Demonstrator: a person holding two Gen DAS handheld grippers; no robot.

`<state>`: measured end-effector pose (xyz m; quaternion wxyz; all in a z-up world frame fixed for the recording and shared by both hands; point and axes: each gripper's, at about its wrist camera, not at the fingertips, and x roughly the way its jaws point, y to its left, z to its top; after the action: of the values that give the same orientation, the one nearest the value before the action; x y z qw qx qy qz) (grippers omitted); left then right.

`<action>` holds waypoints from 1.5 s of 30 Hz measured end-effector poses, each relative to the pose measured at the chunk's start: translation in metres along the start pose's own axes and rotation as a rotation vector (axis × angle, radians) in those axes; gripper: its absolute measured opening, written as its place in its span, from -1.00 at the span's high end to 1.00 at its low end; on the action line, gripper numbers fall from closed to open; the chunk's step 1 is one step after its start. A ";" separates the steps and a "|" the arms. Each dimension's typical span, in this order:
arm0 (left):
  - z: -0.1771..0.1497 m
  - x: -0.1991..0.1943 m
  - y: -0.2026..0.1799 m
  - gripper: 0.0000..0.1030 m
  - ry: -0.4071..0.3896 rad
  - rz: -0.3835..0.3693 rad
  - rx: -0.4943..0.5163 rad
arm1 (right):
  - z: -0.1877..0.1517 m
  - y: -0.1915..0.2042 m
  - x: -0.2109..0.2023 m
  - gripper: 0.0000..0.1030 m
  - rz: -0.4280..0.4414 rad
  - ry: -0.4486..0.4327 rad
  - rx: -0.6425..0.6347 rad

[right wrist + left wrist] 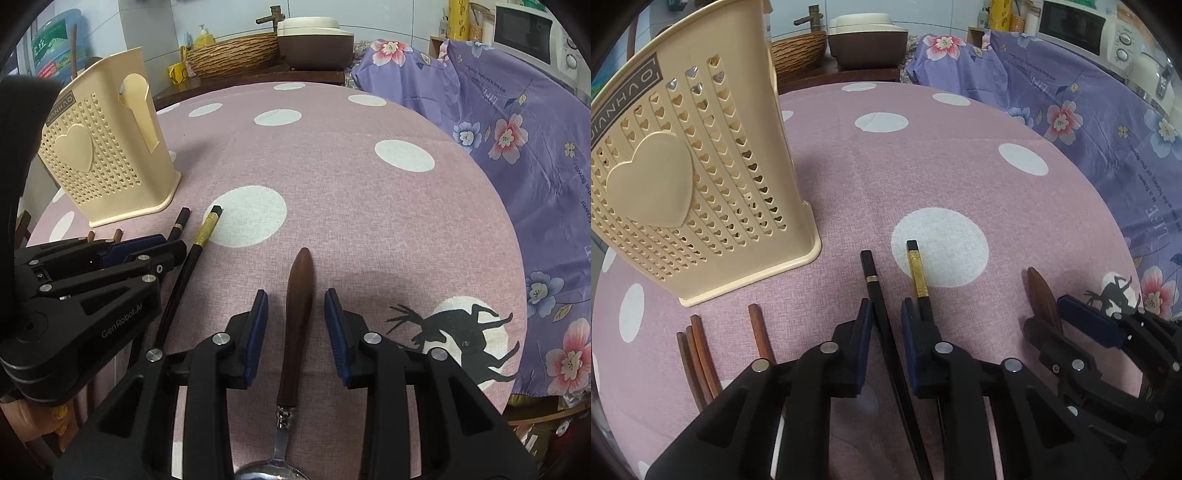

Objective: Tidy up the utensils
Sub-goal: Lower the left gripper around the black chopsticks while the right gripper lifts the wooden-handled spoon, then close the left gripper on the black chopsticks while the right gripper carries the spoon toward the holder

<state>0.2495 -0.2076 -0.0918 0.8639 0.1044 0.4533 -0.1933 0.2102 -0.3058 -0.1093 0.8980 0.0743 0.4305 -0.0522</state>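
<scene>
From the left wrist camera, the left gripper (884,314) sits low over the pink dotted tablecloth (923,155). Its blue pads are close together with a black chopstick (877,295) between them, next to the left pad. I cannot tell if the pads press on it. A gold-banded chopstick (918,271) pokes out at the right pad. Brown wooden chopsticks (698,350) lie to the left, near the cream utensil holder (701,177), which stands upright.

From the right wrist camera, the right gripper (295,314) has its pads apart on both sides of a spoon's wooden handle (297,317), not touching it. The shiny bowl of the spoon (275,469) lies near the camera.

The chopsticks look light, thin, stiff and smooth, so they may slip or roll. Grab them near the thick end. The spoon looks heavier at the metal bowl, so pinch the wooden handle around its middle.
</scene>
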 end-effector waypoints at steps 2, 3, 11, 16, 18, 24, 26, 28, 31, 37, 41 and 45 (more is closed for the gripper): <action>0.000 0.000 -0.001 0.79 -0.004 0.000 -0.005 | 0.000 0.001 0.001 0.67 -0.022 -0.005 -0.010; 0.000 0.000 -0.002 0.79 -0.007 0.001 -0.006 | 0.000 0.000 0.001 0.67 -0.019 -0.006 -0.011; 0.003 0.002 0.001 0.83 -0.007 -0.034 -0.053 | 0.002 -0.010 0.001 0.68 0.051 -0.004 0.018; 0.003 -0.010 0.006 0.84 -0.038 -0.079 -0.086 | 0.005 -0.018 -0.011 0.68 0.104 -0.039 0.050; 0.004 -0.024 0.010 0.84 -0.072 -0.101 -0.101 | 0.007 -0.021 -0.021 0.68 0.140 -0.058 0.065; 0.003 -0.081 0.025 0.84 -0.182 -0.174 -0.134 | 0.015 -0.028 -0.057 0.68 0.246 -0.129 0.084; 0.000 -0.101 0.032 0.84 -0.215 -0.196 -0.141 | 0.016 -0.031 -0.070 0.68 0.276 -0.153 0.083; -0.004 -0.122 0.040 0.84 -0.245 -0.231 -0.156 | 0.016 -0.032 -0.081 0.68 0.297 -0.174 0.081; -0.011 -0.152 0.051 0.84 -0.297 -0.264 -0.166 | 0.017 -0.034 -0.102 0.68 0.330 -0.208 0.068; -0.021 -0.178 0.064 0.84 -0.355 -0.281 -0.193 | 0.020 -0.032 -0.122 0.68 0.351 -0.246 0.053; -0.019 -0.179 0.066 0.84 -0.371 -0.285 -0.199 | 0.024 -0.026 -0.125 0.68 0.342 -0.252 0.039; -0.018 -0.181 0.069 0.84 -0.381 -0.292 -0.199 | 0.028 -0.022 -0.128 0.68 0.325 -0.256 0.024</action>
<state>0.1723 -0.0954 0.0477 0.9026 -0.0859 0.3094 -0.2866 0.1483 -0.3291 0.0056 0.9410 0.1464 0.2946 0.0794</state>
